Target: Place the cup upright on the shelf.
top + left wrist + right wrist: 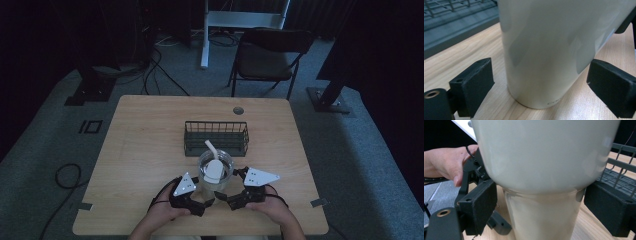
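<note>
A pale, cream-white cup stands upright on the wooden table, near its front edge. A white piece with a long stem sticks up out of the cup. My left gripper is at the cup's left and my right gripper is at its right. In the left gripper view the cup sits between the open gripper, with a gap at each pad. In the right gripper view the cup's narrow lower part stands between the open gripper, under its wider top.
A dark wire basket stands just behind the cup, at the middle of the table. A round cable hole is near the far edge. Beyond the table a folding chair stands on the floor, and cables lie to the left.
</note>
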A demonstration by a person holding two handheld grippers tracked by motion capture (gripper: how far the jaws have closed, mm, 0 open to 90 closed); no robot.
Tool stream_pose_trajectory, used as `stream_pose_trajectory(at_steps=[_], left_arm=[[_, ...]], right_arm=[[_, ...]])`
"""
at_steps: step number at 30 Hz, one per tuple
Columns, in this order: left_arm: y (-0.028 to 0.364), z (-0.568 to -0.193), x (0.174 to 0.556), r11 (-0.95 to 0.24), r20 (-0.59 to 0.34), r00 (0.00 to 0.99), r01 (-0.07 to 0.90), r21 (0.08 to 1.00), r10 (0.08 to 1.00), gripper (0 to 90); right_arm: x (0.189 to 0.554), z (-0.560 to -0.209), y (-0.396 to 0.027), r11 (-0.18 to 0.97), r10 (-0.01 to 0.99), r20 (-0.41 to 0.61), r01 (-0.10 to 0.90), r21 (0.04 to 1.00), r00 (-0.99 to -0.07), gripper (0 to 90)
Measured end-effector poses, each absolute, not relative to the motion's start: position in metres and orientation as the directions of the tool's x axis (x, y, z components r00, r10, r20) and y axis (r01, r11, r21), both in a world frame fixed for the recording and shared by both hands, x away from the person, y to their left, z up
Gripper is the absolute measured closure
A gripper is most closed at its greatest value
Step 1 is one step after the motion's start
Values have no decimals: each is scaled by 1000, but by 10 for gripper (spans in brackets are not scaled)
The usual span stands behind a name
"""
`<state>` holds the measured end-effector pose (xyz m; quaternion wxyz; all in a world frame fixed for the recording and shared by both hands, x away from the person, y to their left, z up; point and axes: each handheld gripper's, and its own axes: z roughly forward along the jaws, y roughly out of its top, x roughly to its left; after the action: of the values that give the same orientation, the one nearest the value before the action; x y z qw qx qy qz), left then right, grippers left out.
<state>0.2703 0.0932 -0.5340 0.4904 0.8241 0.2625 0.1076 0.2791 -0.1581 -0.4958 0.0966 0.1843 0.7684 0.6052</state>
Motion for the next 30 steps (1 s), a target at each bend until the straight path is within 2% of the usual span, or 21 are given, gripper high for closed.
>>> stream_pose_trajectory(at_steps=[19, 30], left_arm=[[78, -540, 281, -338, -33, 875, 221, 915, 482, 104], [78, -539, 286, -340, -18, 890, 193, 921, 456, 115]], right_arm=[[291, -501, -145, 223, 360, 18, 104, 969, -933, 85], [293, -502, -140, 203, 396, 29, 118, 972, -918, 87]])
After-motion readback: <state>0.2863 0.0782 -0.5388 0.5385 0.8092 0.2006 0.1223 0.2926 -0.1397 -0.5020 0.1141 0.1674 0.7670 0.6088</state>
